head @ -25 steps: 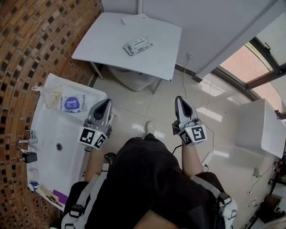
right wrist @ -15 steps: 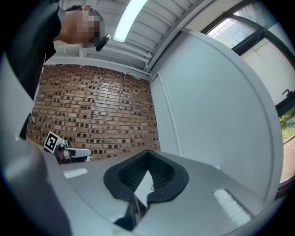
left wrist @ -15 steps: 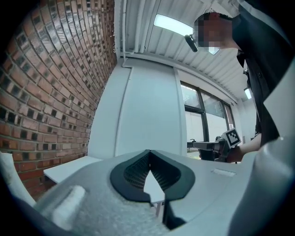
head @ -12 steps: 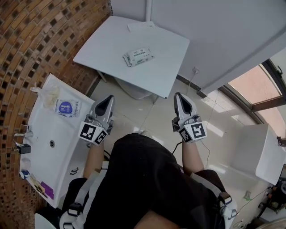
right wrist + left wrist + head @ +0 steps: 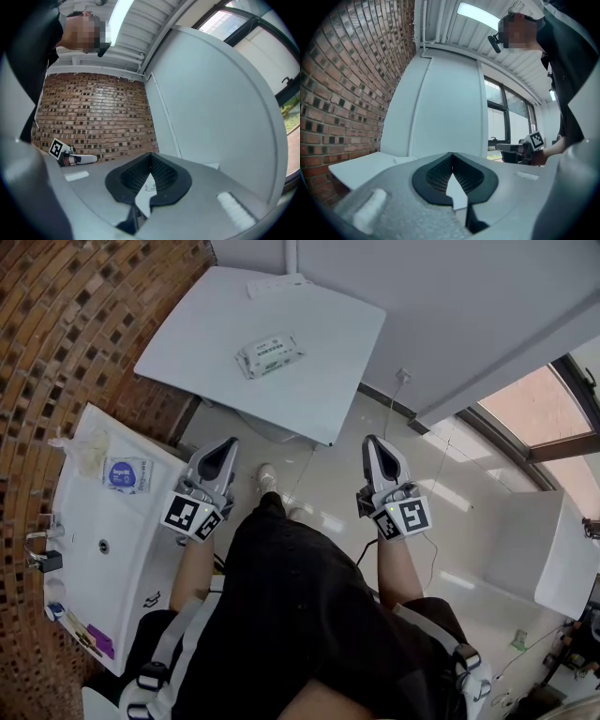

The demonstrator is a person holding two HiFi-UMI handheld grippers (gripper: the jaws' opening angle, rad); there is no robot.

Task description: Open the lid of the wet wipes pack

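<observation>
White surface stands ahead by the brick wall. Washbasin at left, w/ a blue-label pouch and a crumpled bag on its ledge. Left tool and right tool are both closed, nothing in them, well short of the surface. Wet wipes pack lies mid-surface, untouched; lid looks shut, so the whole task is left: reach, pin pack, lift lid.
</observation>
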